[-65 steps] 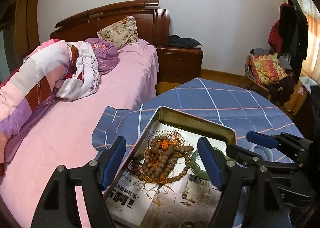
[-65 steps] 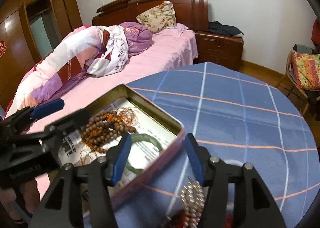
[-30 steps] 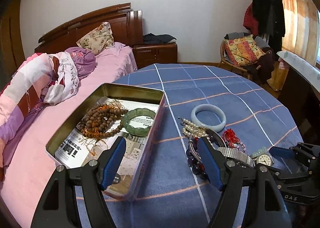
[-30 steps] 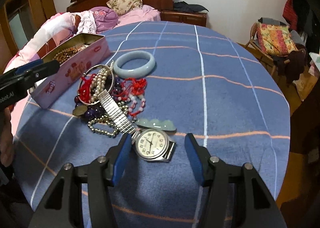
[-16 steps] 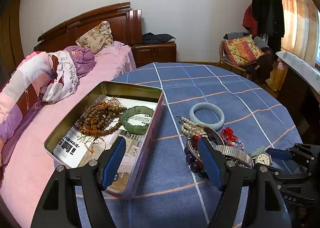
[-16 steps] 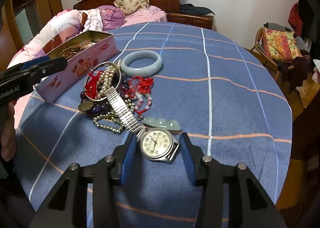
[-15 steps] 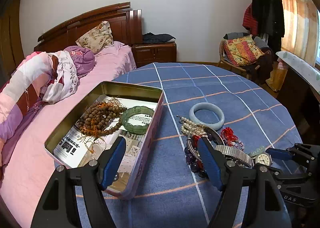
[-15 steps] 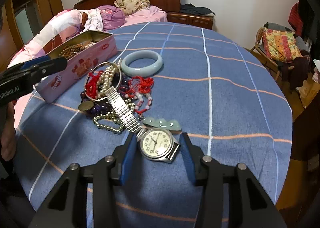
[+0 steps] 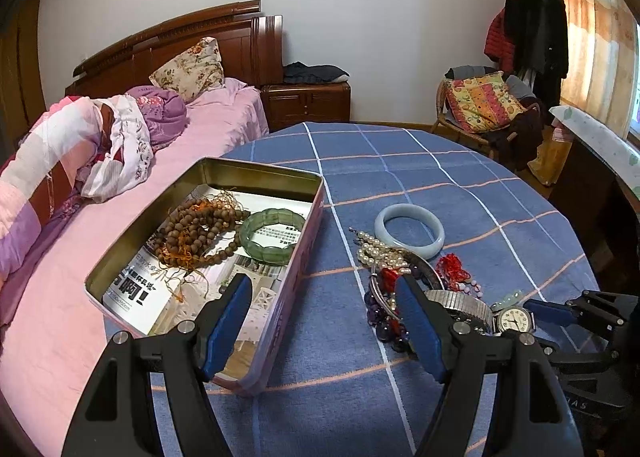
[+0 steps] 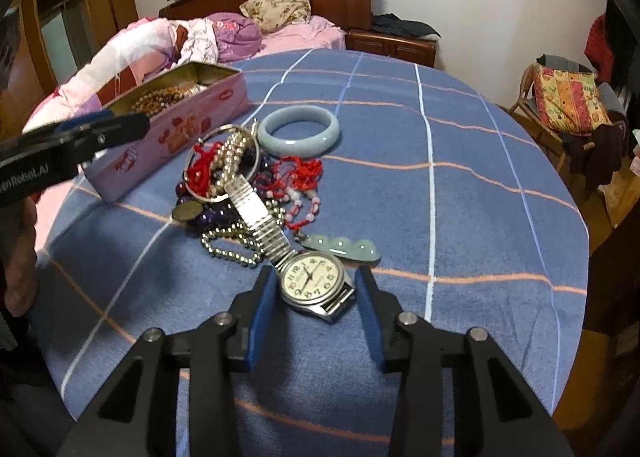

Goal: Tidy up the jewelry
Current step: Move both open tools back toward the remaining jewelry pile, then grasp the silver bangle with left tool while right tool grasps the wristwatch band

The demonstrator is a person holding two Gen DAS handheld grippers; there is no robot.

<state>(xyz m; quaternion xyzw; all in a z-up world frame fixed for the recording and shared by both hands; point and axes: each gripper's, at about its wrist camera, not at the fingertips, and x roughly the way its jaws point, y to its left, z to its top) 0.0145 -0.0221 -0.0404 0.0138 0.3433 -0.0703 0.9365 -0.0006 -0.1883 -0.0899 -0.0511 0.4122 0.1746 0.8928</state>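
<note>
A pink tin (image 9: 304, 257) (image 10: 168, 137) on the blue checked tablecloth holds brown wooden beads (image 9: 196, 229) and a green bracelet (image 9: 274, 231). Beside it lies a jewelry pile (image 10: 240, 177) (image 9: 400, 277): pearls, red cord, purple beads, a pale bangle (image 10: 298, 129) (image 9: 410, 223), a jade pendant (image 10: 344, 247). A silver wristwatch (image 10: 314, 281) (image 9: 514, 319) lies at the pile's near end. My right gripper (image 10: 316, 289) is open, its fingers on either side of the watch face. My left gripper (image 9: 324, 309) is open and empty above the tin's near corner.
A bed with pink sheets and bedding (image 9: 100, 161) runs along the table's left side. A nightstand (image 9: 308, 105) stands behind the table. A chair with a colourful cushion (image 9: 484, 105) is at the back right. The table's right edge (image 10: 584, 257) drops to the floor.
My right gripper has narrowed and come closer around the watch face. My left gripper has shifted slightly, staying open over the tin's near corner.
</note>
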